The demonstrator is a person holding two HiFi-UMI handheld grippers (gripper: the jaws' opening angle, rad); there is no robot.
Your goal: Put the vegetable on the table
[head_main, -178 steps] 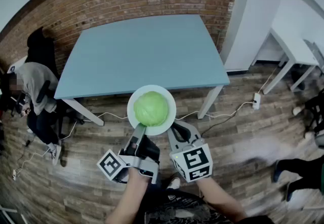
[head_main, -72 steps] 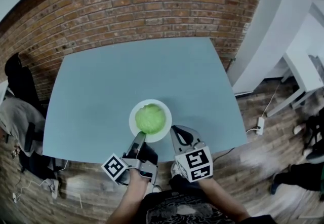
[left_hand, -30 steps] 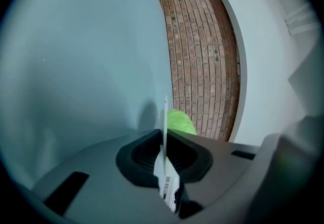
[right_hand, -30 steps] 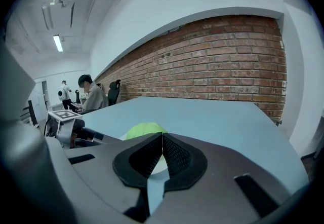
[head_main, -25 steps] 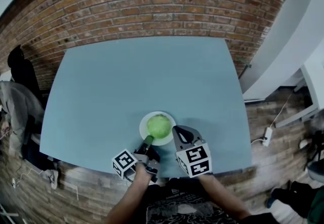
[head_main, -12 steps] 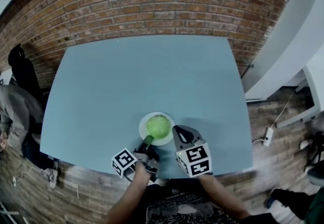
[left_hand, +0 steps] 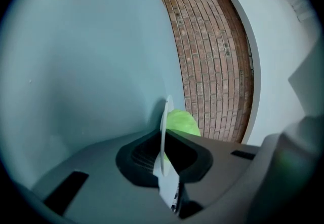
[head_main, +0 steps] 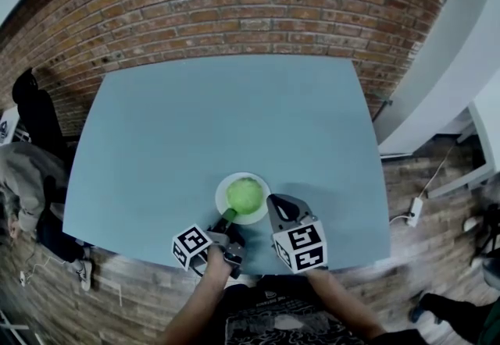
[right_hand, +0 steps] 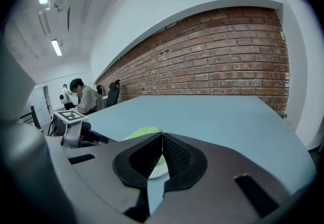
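Note:
A round green cabbage (head_main: 244, 194) sits on a white plate (head_main: 258, 215) low over the blue table (head_main: 219, 117), near its front edge; I cannot tell if the plate touches it. My left gripper (head_main: 229, 216) is shut on the plate's near rim. In the left gripper view the plate (left_hand: 163, 137) stands edge-on between the jaws, with the cabbage (left_hand: 183, 121) behind it. My right gripper (head_main: 273, 203) is shut on nothing, just right of the plate. Past its closed jaws in the right gripper view I see the cabbage (right_hand: 144, 132) and the plate (right_hand: 158, 170).
A brick wall (head_main: 234, 8) runs behind the table. A seated person (right_hand: 87, 97) and a dark chair (head_main: 31, 113) are off the table's left side. White furniture (head_main: 445, 62) stands to the right. Brick-patterned floor (head_main: 422, 203) surrounds the table.
The plate with the cabbage came from over the floor to over the table and sank low near the front edge. In the last second only the left gripper shifted slightly.

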